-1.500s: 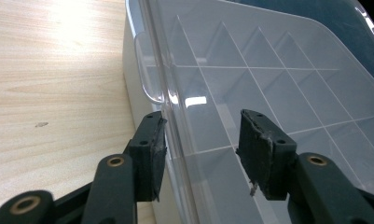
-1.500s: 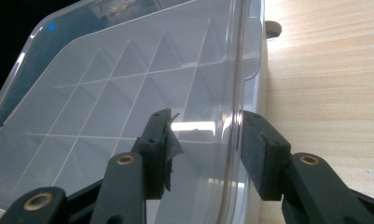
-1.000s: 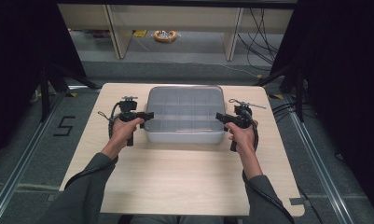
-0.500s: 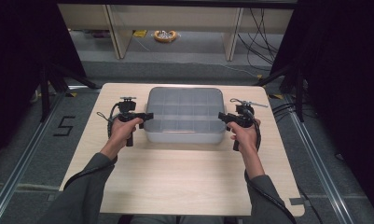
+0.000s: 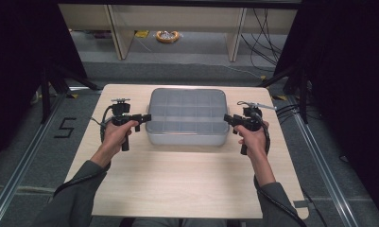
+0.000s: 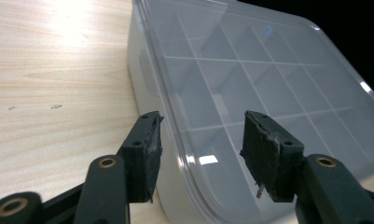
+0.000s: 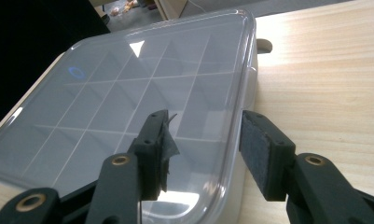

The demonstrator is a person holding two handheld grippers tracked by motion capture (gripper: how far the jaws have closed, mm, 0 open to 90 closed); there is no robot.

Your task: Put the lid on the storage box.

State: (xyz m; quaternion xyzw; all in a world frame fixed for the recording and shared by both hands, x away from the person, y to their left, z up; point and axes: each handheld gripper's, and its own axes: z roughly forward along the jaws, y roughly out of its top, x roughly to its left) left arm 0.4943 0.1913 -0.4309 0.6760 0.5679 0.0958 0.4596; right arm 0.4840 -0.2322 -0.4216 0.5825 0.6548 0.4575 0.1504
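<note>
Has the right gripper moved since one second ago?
Yes, slightly. The right gripper has drawn back from the box, toward the table's right edge.

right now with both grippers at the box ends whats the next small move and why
Probably close both grippers: the left gripper and right gripper each stand open astride a lid edge of the compartment box, gripping nothing yet.

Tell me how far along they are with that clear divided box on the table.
Early stage. Done: both grippers are in position, the left gripper at the box's left edge, the right gripper at its right edge. In hand: each pair of open jaws straddles the lid's rim. Left: closing on it; the lid still sits on the box, whose compartments look empty.
</note>
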